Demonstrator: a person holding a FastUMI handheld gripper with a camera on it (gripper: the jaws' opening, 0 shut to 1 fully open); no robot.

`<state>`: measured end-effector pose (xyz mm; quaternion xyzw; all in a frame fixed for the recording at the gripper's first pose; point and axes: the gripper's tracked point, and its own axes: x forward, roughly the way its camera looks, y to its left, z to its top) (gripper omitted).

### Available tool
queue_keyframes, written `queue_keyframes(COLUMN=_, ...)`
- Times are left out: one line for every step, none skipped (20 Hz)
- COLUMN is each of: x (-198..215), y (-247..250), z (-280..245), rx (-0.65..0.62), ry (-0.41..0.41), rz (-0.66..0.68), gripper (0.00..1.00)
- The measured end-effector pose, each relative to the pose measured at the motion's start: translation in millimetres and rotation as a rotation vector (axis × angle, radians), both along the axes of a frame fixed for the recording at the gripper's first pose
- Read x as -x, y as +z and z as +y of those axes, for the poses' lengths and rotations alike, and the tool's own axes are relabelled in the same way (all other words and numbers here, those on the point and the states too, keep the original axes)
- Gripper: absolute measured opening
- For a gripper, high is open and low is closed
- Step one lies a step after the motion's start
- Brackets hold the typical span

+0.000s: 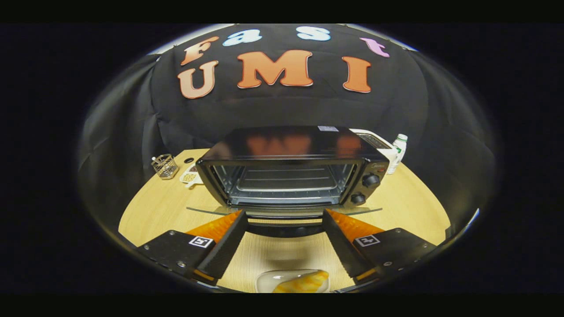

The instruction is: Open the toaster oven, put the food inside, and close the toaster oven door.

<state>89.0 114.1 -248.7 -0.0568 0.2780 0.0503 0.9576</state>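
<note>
Gripper view has the round wooden table [167,207] carrying everything, its near edge cut off behind the fingers. The toaster oven [291,171] sits at the middle, door [284,212] dropped flat toward the gripper [284,215], wire rack visible inside, two knobs on its right panel. Behind its right side a white appliance is mostly hidden, can't tell what it is, with a small white bottle [399,152] by it. A wire basket [165,166] and a little dish sit near the table's far left edge. The food [302,281], something yellow on a clear plate, lies between the spread-apart, empty fingers, partly cut off.
</note>
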Motion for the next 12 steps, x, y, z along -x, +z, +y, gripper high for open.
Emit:
queue_keyframes(x=4, y=-4, z=-1, rx=0.004, ry=-0.001, rz=0.010, gripper=1.00)
queue_keyframes(x=9, y=-9, z=-3, rx=0.008, ry=-0.005, rz=0.023, gripper=1.00)
queue_keyframes(x=13, y=-14, z=-5, rx=0.013, ry=-0.012, rz=0.043, gripper=1.00)
queue_keyframes(x=20, y=-21, z=-5, rx=0.018, ry=-0.018, rz=0.053, gripper=1.00)
queue_keyframes(x=24, y=-27, z=-5, rx=0.027, ry=-0.021, rz=0.064, gripper=1.00)
queue_keyframes(x=30, y=-36, z=-7, rx=0.035, ry=-0.024, rz=0.088, gripper=1.00)
queue_keyframes(x=36, y=-45, z=-10, rx=0.036, ry=-0.028, rz=0.111, gripper=1.00)
queue_keyframes(x=42, y=-53, z=-11, rx=0.041, ry=-0.029, rz=0.134, gripper=0.99)
queue_keyframes(x=48, y=-64, z=-13, rx=0.042, ry=-0.033, rz=0.157, gripper=1.00)
queue_keyframes(x=51, y=-73, z=-14, rx=0.039, ry=-0.039, rz=0.175, gripper=0.99)
queue_keyframes(x=51, y=-85, z=-16, rx=0.038, ry=-0.046, rz=0.198, gripper=0.99)
queue_keyframes(x=54, y=-97, z=-17, rx=0.041, ry=-0.058, rz=0.231, gripper=1.00)
